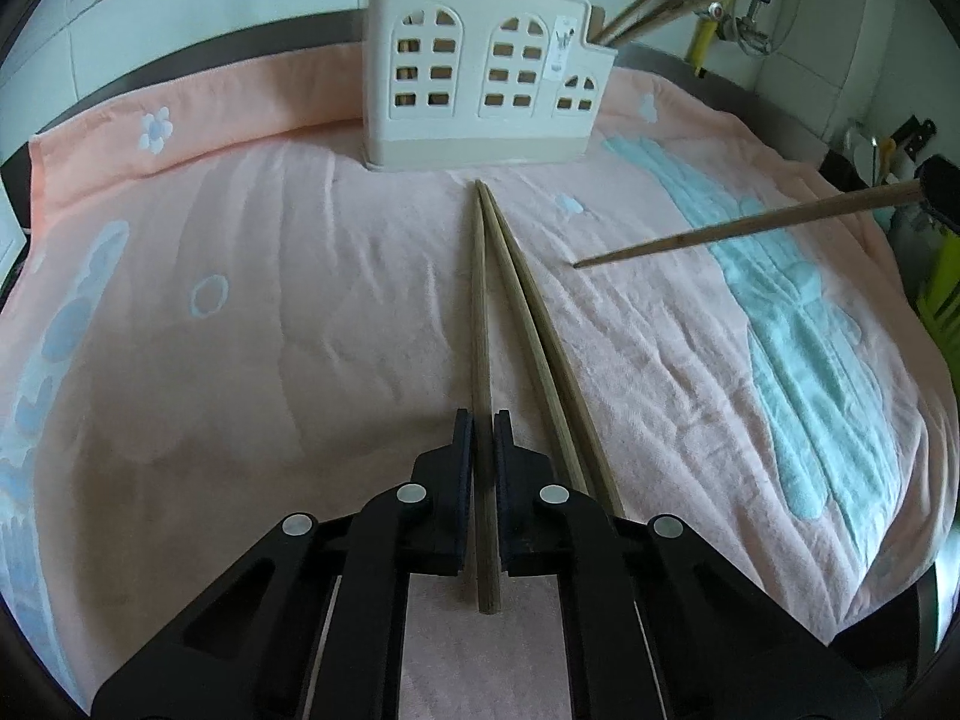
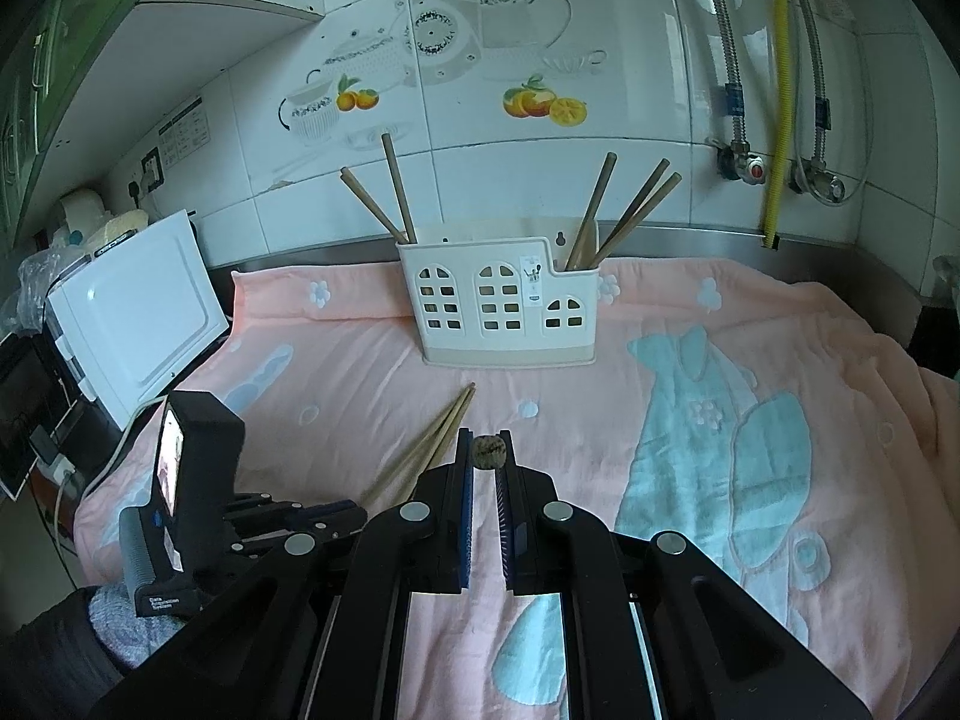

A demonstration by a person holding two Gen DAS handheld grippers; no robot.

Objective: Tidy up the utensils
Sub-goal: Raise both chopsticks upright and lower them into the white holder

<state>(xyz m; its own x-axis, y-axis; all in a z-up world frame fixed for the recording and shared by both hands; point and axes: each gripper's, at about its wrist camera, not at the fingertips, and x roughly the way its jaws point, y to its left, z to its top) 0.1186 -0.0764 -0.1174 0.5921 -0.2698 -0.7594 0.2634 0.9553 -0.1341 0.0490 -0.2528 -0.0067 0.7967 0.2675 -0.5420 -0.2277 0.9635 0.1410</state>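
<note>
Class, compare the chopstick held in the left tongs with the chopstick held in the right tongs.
The left tongs' chopstick lies flat on the towel; the right tongs' chopstick is lifted. The left one points at the holder; the right one slants across. Both are wooden and clamped near the end.

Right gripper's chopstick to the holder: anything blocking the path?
Nothing visible. The right gripper holds its chopstick above the towel; only bare towel lies before the holder. The chopsticks on the towel lie lower left.

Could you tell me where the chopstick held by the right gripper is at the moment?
In the left wrist view, the chopstick juts in from the right edge, above the towel, right of the holder. The right gripper clamps its end.
</note>
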